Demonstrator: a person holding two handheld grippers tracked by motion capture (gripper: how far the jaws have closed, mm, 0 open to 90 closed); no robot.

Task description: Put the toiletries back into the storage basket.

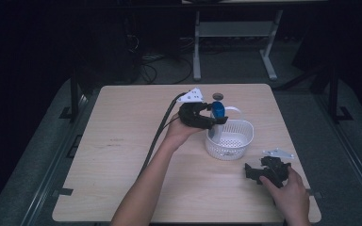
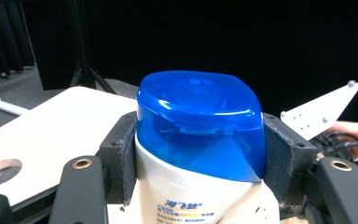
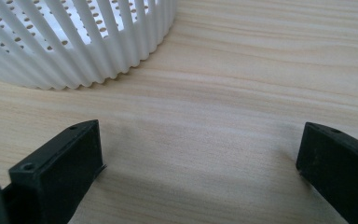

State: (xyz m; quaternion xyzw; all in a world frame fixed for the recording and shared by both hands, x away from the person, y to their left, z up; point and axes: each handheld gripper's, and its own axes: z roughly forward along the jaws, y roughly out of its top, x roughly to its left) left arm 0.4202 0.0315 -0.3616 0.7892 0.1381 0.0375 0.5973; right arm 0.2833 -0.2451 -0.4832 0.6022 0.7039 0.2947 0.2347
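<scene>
Nearest, at the table's right front: right gripper (image 1: 269, 170) resting low on the pale wooden table (image 1: 122, 155), jaws spread wide apart with bare wood between them in its own view. Nothing held. The person's hand wraps its rear.

Just beyond it, mid-table: white slotted plastic basket (image 1: 230, 139), round, perforated floor. Its ribbed wall (image 3: 74, 51) sits close ahead of the right gripper.

At the basket's left rim: left gripper (image 1: 212, 121), jaws clamped on the neck of a white plastic bottle with a translucent blue flip cap (image 2: 200, 121). Padded jaw faces press both sides just under the cap. Bottle (image 1: 217, 117) upright, at or just inside the basket's near-left edge.

Judgement: placing step, bottle going into the basket. Next move likely calls for lowering until the base seats on the basket floor, then parting the jaws without tipping it.

Hard to make out: the bottle's base is hidden by the gripper and rim, so cannot tell whether it already touches the floor or hangs above it. Label print cut off at the frame bottom. Room beyond the table dark; only a white desk frame (image 1: 235, 42) readable.
</scene>
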